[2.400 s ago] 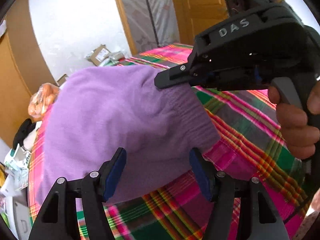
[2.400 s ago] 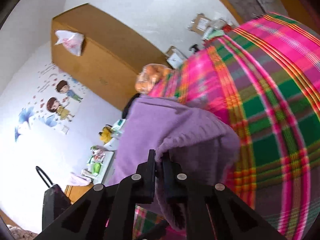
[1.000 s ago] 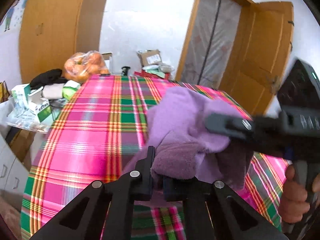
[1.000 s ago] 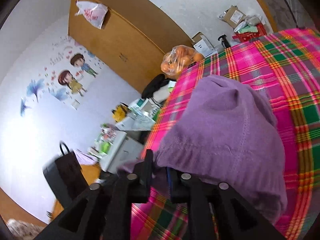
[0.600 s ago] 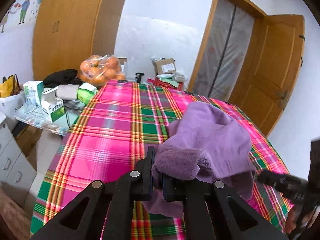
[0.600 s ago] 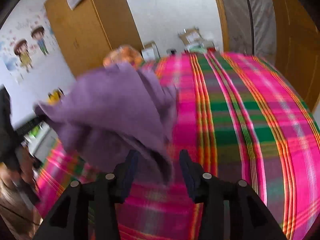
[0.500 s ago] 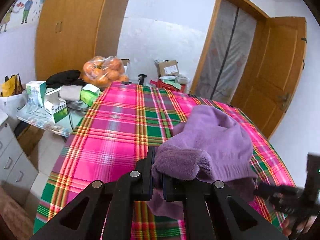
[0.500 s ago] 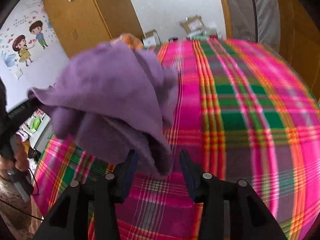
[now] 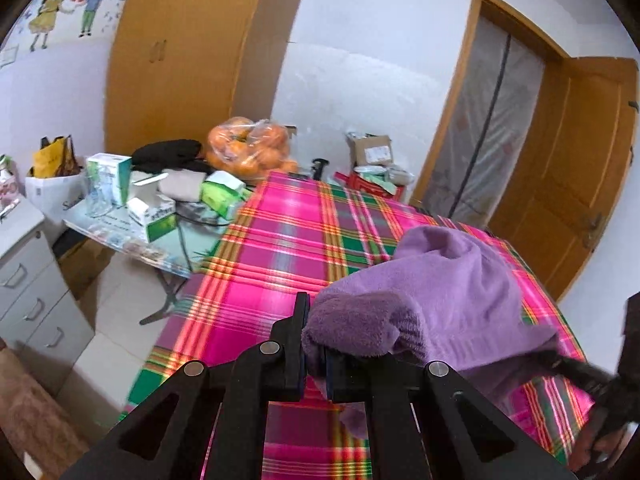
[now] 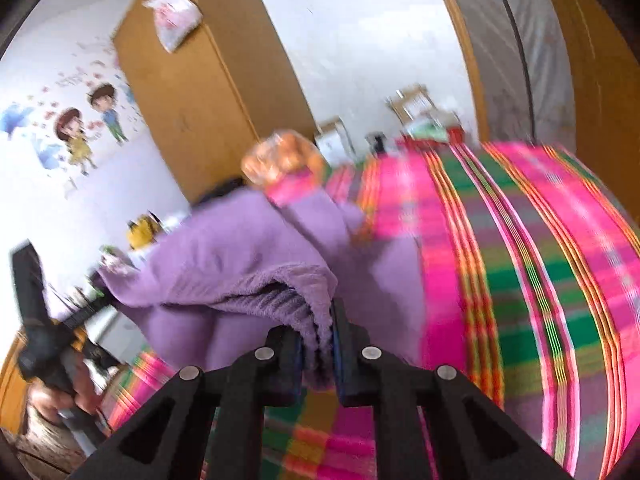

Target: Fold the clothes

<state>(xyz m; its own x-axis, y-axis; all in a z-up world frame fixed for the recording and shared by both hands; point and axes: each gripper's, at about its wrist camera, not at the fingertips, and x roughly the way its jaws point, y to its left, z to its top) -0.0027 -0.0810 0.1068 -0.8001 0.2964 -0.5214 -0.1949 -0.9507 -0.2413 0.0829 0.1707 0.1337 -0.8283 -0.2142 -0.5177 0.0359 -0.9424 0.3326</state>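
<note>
A purple fleece garment [image 9: 452,292] hangs bunched above the pink and green plaid table [image 9: 288,240]. My left gripper [image 9: 314,344] is shut on a thick rolled edge of it. At the lower right of the left wrist view, the blurred right gripper [image 9: 580,376] holds the far side of the cloth. In the right wrist view the garment [image 10: 248,256] stretches leftward from my right gripper [image 10: 320,344], which is shut on its ribbed hem. The left gripper [image 10: 80,312] and a hand [image 10: 60,396] show at the left, over the plaid table [image 10: 520,260].
A low glass side table [image 9: 132,236] with boxes stands left of the plaid table. A bag of oranges [image 9: 252,148] sits at the far end. Grey drawers [image 9: 28,288] are at the left, a wooden wardrobe [image 9: 180,48] and door [image 9: 580,184] behind.
The right gripper, open half a second ago with the garment hanging before it, has shut on the hem. The left gripper kept its grip and lifted the cloth higher.
</note>
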